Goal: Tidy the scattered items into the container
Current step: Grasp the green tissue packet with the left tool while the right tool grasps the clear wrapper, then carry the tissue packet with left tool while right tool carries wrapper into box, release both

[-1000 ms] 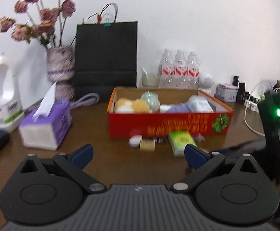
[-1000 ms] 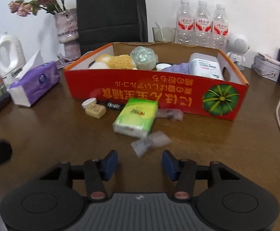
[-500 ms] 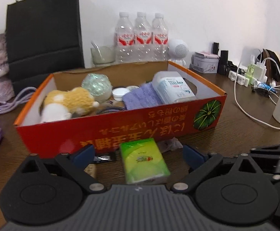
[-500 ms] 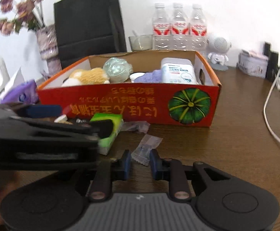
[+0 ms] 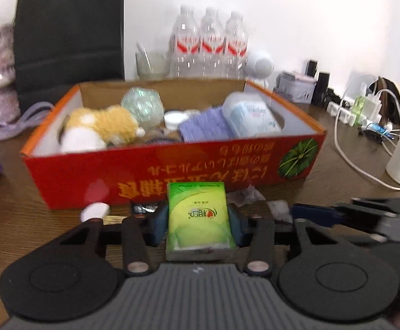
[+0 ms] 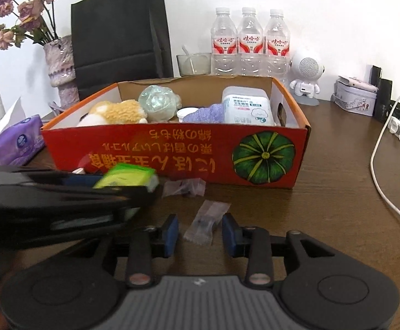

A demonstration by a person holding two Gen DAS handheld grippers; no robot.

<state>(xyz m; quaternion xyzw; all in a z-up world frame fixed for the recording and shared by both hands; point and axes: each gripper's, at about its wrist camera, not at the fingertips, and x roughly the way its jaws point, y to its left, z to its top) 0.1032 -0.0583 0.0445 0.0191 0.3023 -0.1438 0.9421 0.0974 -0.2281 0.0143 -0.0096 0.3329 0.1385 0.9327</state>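
Compared with a second ago, the left gripper (image 5: 198,227) has swung away from the purple tissue box and the vase and now sits low over the green tissue pack (image 5: 199,220), its jaws, then spread wide over bare table, closing with the blue pads against the pack's two long sides. The right gripper (image 6: 200,232) was narrow around the small clear wrapper (image 6: 206,222) half a second ago; now its jaws are opening, the wrapper lies on the table between the pads and neither pad touches it. The green pack is a soft rectangular packet, bright green with a paler swirl and a small logo printed upside down to the camera, lying flat on the brown table (image 6: 323,220) just in front of the red cardboard box (image 5: 172,176). That box has a pumpkin picture and inverted yellow lettering on its front wall and holds a yellow and white plush toy (image 5: 101,128), a pale green ball of wrap (image 5: 142,107), a purple cloth (image 5: 204,128), a white wipes pack (image 5: 250,115) and a small white cap. In the right wrist view the left gripper's dark body is blurred and hides most of the green pack, leaving only one corner showing. A second crumpled clear wrapper (image 6: 184,187) lies against the box front. A white round cap (image 5: 95,211) and a dark small item beside it are too blurred to identify.
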